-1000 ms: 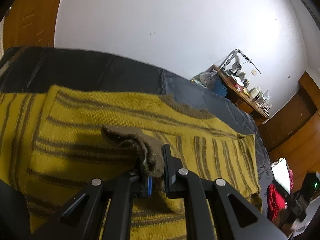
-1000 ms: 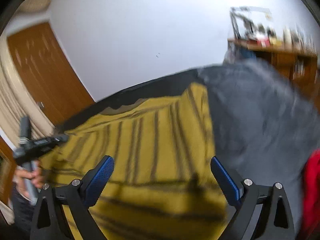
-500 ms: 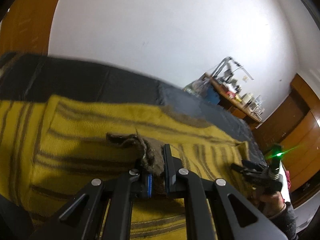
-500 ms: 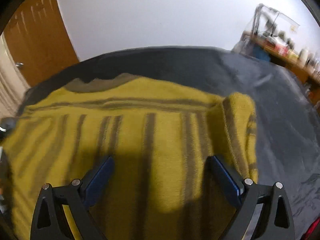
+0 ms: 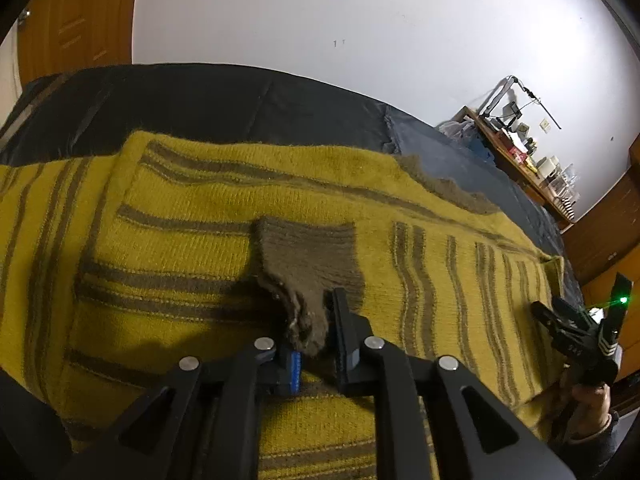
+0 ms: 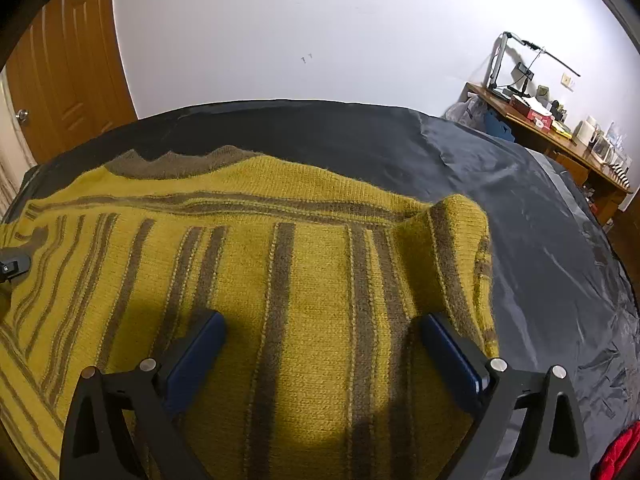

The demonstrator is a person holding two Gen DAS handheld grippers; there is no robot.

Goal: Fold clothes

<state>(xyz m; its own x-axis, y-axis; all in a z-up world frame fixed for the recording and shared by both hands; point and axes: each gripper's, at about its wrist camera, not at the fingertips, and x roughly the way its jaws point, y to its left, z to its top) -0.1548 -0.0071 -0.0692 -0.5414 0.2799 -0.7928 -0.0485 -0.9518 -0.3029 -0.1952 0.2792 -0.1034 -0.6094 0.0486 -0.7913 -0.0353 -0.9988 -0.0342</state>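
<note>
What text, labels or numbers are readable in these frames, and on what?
None readable.
Boxes on the wooden desk: any print is too small to read.
White stripes on the right gripper: a mark, not letters.
Yellow striped sweater: no tag or label visible.

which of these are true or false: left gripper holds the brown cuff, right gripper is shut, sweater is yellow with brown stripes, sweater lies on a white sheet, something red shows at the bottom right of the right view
1. The left gripper holds the brown cuff. True.
2. The right gripper is shut. False: its jaws stand wide apart, over the sweater.
3. The sweater is yellow with brown stripes. True.
4. The sweater lies on a white sheet. False: it lies on a dark cover; only the wall is white.
5. Something red shows at the bottom right of the right wrist view. True: a red item at the edge; what it is cannot be told.
</note>
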